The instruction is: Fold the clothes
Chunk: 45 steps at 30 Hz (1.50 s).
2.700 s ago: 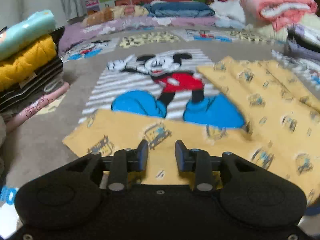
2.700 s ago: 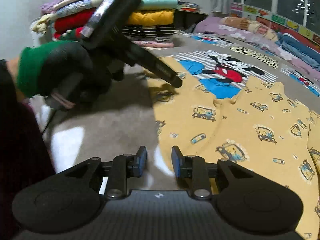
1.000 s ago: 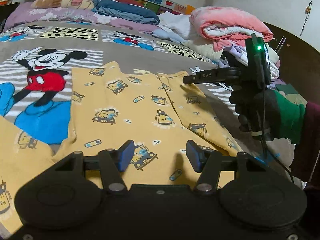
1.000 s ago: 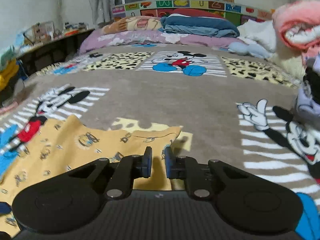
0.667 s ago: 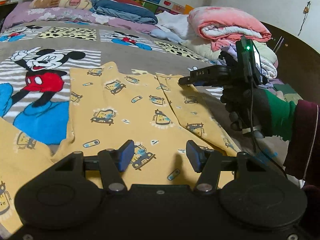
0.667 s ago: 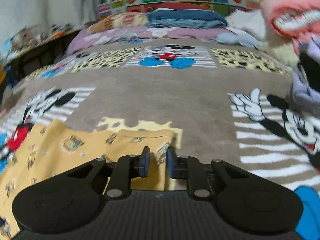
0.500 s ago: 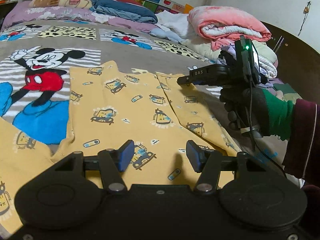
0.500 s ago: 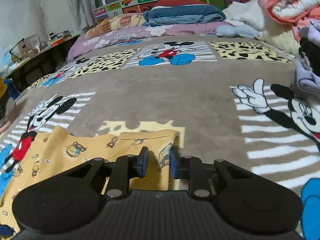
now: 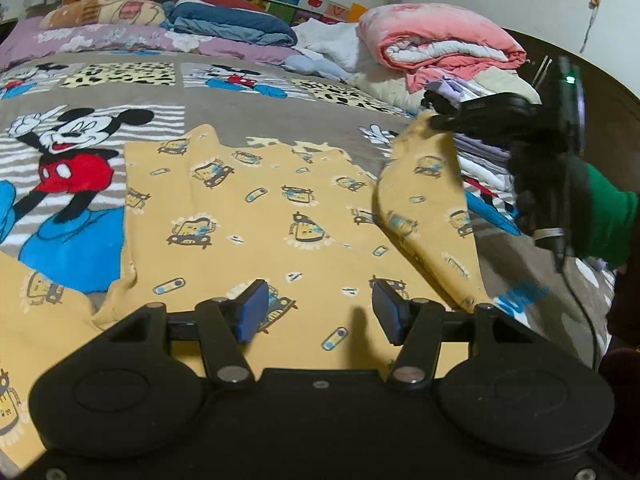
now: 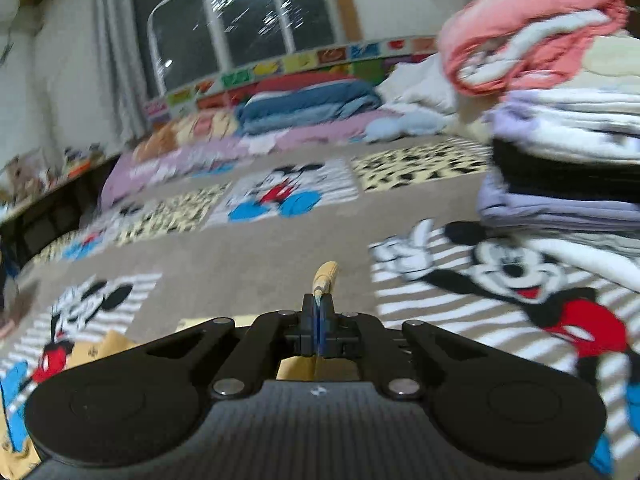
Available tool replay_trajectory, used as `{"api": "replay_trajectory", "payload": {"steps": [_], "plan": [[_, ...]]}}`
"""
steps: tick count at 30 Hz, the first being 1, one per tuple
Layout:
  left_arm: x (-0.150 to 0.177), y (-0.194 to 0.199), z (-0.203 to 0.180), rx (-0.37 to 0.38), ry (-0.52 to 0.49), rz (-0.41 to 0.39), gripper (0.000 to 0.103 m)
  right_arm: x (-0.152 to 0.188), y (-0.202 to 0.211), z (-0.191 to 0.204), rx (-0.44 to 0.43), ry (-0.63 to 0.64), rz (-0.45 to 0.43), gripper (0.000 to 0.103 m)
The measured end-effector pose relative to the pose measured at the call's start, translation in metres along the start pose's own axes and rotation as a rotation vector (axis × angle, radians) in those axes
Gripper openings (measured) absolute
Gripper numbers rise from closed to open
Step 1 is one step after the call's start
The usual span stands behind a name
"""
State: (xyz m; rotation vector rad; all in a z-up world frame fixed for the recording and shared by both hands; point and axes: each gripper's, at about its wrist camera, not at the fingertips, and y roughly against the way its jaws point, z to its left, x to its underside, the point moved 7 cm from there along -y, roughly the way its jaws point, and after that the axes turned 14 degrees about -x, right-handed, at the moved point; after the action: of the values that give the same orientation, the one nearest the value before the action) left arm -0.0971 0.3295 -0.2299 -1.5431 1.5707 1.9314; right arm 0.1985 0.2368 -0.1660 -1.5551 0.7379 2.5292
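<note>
One yellow garment corner pinched in right gripper.

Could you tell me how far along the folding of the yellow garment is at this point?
Early on. Done: the yellow garment lies spread on the bedspread, and folded piles sit at the far side. In hand: the right gripper is shut on one corner and lifts that flap clear of the bed. The left gripper hovers open above the near edge, holding nothing. Left: lay the flap over, then make the remaining folds.
</note>
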Motion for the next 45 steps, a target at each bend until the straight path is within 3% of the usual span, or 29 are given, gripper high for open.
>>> {"api": "replay_trajectory", "payload": {"steps": [10, 18, 25, 29, 34, 36, 39, 42, 43, 44, 45], "plan": [[0.009, 0.013, -0.036, 0.041, -0.125, -0.064, 0.056, 0.004, 0.092, -0.057, 0.078, -0.119, -0.150, 0.003], [0.031, 0.017, -0.080, 0.092, -0.230, -0.070, 0.056, 0.030, 0.136, -0.111, 0.126, -0.228, -0.210, 0.003], [0.042, 0.028, -0.128, 0.133, -0.337, -0.088, 0.056, 0.067, 0.140, -0.151, 0.060, -0.382, -0.212, 0.003], [0.054, 0.033, -0.168, 0.041, -0.543, -0.151, 0.056, 0.086, 0.136, -0.171, 0.004, -0.472, -0.201, 0.004], [0.078, 0.029, -0.214, -0.128, -0.890, -0.261, 0.056, 0.088, 0.126, -0.178, -0.054, -0.521, -0.184, 0.004], [0.080, 0.024, -0.223, -0.174, -0.947, -0.270, 0.055, 0.088, 0.123, -0.179, -0.073, -0.534, -0.176, 0.004], [0.078, 0.011, -0.236, -0.248, -0.997, -0.254, 0.046, 0.087, 0.119, -0.180, -0.101, -0.553, -0.164, 0.004], [0.072, 0.007, -0.236, -0.242, -0.925, -0.213, 0.044, 0.087, 0.119, -0.181, -0.129, -0.563, -0.157, 0.004], [0.070, 0.006, -0.235, -0.239, -0.899, -0.200, 0.016, 0.085, 0.120, -0.181, -0.138, -0.558, -0.162, 0.004], [0.068, 0.004, -0.235, -0.235, -0.873, -0.186, 0.003, 0.084, 0.120, -0.180, -0.146, -0.553, -0.167, 0.004], [0.067, 0.003, -0.235, -0.232, -0.847, -0.172, 0.002, 0.082, 0.121, -0.180, -0.155, -0.548, -0.172, 0.004]]}}
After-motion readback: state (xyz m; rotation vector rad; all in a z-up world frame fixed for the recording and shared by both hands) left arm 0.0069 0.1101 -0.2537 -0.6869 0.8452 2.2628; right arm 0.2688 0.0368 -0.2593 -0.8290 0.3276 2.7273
